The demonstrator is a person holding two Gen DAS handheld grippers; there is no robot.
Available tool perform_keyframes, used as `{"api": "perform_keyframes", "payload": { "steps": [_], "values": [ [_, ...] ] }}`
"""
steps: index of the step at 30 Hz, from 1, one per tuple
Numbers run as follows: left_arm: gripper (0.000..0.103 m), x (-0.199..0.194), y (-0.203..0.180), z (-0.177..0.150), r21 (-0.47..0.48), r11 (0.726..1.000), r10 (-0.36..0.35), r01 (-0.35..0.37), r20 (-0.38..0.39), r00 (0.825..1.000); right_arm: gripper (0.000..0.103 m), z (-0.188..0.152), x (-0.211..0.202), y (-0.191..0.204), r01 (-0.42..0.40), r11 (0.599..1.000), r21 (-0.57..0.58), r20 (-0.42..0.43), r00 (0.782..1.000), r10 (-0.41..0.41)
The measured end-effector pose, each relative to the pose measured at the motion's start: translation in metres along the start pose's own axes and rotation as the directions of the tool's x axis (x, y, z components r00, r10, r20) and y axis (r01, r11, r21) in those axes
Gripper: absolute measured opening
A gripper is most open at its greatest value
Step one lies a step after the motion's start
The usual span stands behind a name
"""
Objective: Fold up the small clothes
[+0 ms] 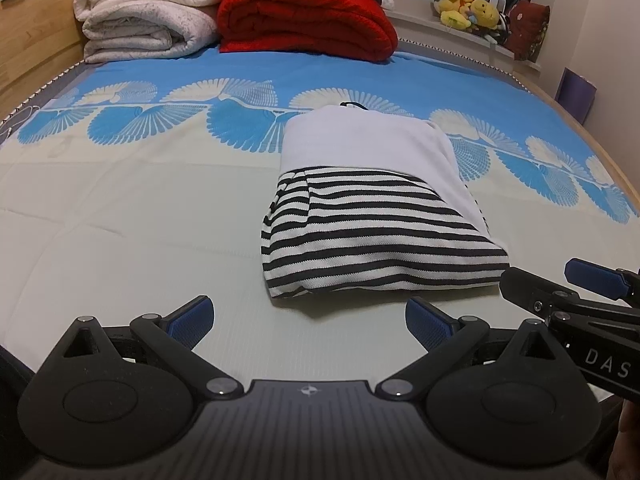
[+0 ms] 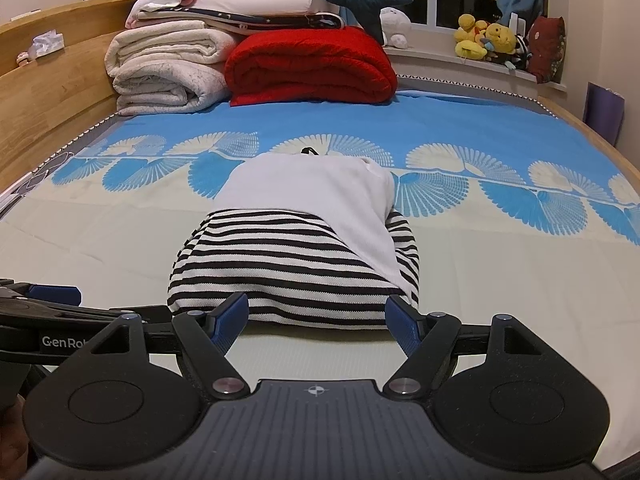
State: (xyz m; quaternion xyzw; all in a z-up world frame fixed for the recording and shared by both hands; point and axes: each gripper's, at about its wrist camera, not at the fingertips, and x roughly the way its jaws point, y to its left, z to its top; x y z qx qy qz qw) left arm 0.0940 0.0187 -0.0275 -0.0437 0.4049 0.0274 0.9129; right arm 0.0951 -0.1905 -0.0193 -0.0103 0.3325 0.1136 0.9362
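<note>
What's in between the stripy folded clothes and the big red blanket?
Nothing sits there: both views show only bare blue-and-cream fan-patterned bed cover between the folded black-and-white striped garment and the folded red blanket.

Even indoor light — sharp, fisheye-bent edges.

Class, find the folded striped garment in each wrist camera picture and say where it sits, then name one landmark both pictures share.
Left wrist view: the striped garment lies right of centre, beyond the open left gripper.
Right wrist view: the striped garment lies near centre, directly ahead of the open right gripper, its near edge between the fingers.
Shared landmark: the red blanket folded at the far end of the bed.
</note>
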Motion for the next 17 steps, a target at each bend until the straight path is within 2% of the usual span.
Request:
{"api": "perform_keyframes", "payload": {
  "steps": [17],
  "values": [
    [0.102,-0.0002,0.0003,-0.0006,-0.001,1.0,-0.004,0.004,-0.002,1.0,0.077,0.0,0.0,-0.0002,0.0,1.0,-0.001,-0.001,1.0,0.0]
  ]
}}
